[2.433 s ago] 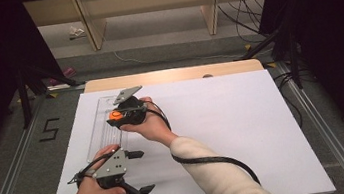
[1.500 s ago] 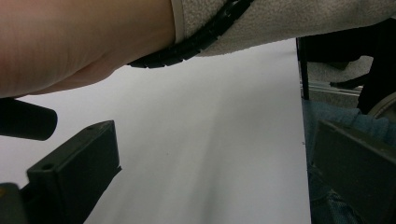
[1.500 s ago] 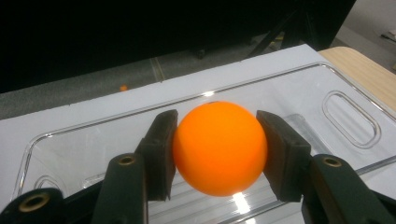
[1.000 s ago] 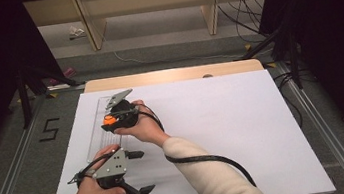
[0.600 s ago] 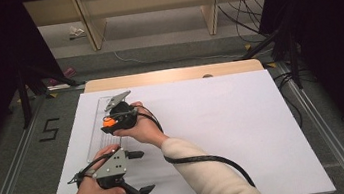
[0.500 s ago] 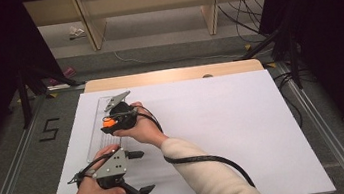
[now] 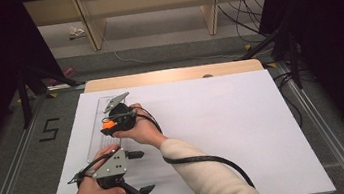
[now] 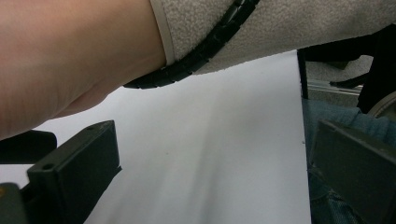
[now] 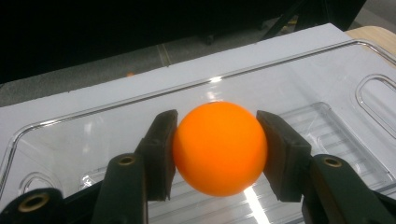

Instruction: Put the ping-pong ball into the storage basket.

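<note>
Right gripper [image 9: 217,154] jaws clamped on round orange ball [image 9: 219,148] above clear plastic tray [image 9: 327,74]; left gripper [image 7: 120,177] jaws wide, empty.

In left claw view, most of the far scene is blocked by a forearm [image 8: 70,60] & sleeve [image 8: 280,28], while in right claw view the clear tray [image 9: 327,60] is cut off at the right edge & bottom.
</note>
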A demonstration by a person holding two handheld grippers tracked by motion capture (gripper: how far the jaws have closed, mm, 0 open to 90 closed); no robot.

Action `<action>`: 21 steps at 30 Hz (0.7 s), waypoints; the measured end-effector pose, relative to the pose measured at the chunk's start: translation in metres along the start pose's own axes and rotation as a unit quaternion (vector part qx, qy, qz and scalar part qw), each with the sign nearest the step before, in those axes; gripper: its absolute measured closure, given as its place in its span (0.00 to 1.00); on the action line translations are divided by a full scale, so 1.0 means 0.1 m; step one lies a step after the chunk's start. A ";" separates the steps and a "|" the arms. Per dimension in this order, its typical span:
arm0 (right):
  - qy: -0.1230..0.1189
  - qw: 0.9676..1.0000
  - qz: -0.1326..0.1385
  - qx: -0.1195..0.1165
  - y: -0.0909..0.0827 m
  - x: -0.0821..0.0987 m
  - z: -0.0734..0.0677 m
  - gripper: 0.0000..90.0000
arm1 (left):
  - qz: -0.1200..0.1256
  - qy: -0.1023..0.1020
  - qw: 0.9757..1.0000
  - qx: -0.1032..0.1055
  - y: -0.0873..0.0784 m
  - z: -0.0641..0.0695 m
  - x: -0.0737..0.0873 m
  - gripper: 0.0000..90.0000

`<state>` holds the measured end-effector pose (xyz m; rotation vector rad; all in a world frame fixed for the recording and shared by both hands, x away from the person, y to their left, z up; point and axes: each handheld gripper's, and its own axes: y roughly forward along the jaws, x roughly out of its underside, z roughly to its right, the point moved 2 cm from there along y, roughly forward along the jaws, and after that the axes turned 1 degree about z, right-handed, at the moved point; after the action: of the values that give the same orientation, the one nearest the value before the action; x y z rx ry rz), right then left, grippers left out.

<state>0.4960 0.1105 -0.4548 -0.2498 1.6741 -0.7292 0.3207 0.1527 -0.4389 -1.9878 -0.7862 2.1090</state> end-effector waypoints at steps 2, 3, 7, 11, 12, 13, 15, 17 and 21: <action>0.000 1.000 0.001 0.000 0.00 0.00 0.00 0.57 | 0.001 -0.001 1.000 0.000 0.00 0.00 0.00 0.01; -0.001 1.000 0.000 0.000 0.01 0.00 0.00 0.57 | 0.001 -0.002 1.000 0.000 0.00 0.00 0.00 0.01; -0.002 1.000 0.001 0.000 0.01 0.00 0.00 0.57 | 0.002 -0.002 1.000 0.000 0.00 0.00 0.00 0.01; -0.004 1.000 0.000 -0.001 0.02 0.00 -0.01 0.57 | 0.002 -0.002 1.000 0.000 0.00 0.00 0.00 0.01; -0.003 1.000 0.000 -0.001 0.02 0.00 -0.01 0.57 | 0.000 0.000 1.000 0.000 0.00 0.00 0.00 0.01; -0.003 1.000 0.001 -0.001 0.02 0.00 -0.01 0.57 | 0.001 -0.002 1.000 0.000 0.00 0.00 0.00 0.01; -0.003 1.000 0.001 -0.001 0.02 0.00 -0.01 0.57 | 0.000 0.000 1.000 0.000 0.00 0.00 0.00 0.01; -0.003 1.000 0.000 -0.001 0.03 0.00 -0.01 0.57 | 0.002 -0.002 1.000 0.000 0.00 0.00 0.00 0.01; -0.003 1.000 0.000 -0.001 0.03 0.00 -0.01 0.57 | 0.002 -0.002 1.000 0.000 0.00 0.00 0.00 0.01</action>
<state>0.4959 0.1132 -0.4567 -0.2529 1.6685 -0.7263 0.3206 0.1527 -0.4389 -1.9872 -0.7840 2.1146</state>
